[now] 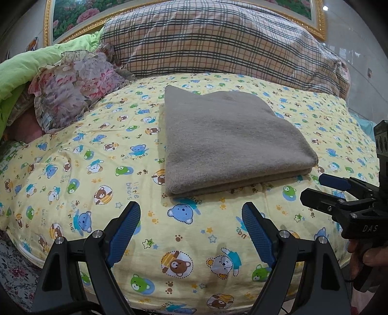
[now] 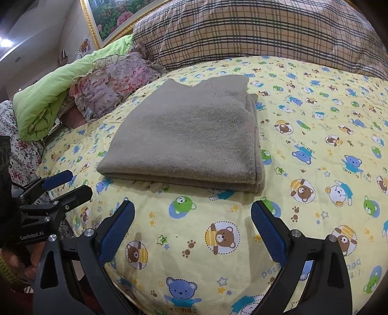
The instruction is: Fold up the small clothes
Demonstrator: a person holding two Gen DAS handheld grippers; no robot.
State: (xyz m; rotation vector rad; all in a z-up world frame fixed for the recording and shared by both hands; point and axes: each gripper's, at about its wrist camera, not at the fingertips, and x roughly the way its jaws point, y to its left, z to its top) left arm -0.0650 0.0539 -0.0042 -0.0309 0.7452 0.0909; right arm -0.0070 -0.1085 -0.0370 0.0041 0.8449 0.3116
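Observation:
A grey-brown knitted garment (image 1: 225,140) lies folded into a flat rectangle on the yellow bear-print quilt (image 1: 97,157); the right wrist view shows the garment (image 2: 191,135) too, with its layered edges toward me. My left gripper (image 1: 191,213) hovers open just short of the garment's near edge, nothing between its blue pads. My right gripper (image 2: 192,213) is open as well, a little back from the garment, with only the quilt (image 2: 315,145) under it. Each gripper shows in the other's view: the right gripper (image 1: 312,186) at the right side, the left gripper (image 2: 75,181) at the left side.
A plaid pillow (image 1: 218,41) lies behind the garment. A floral cushion (image 1: 72,84) and a green comforter (image 1: 29,67) are piled at the left. A gold-framed flower picture (image 1: 72,14) hangs on the wall. A hand (image 1: 371,259) grips the right gripper's handle.

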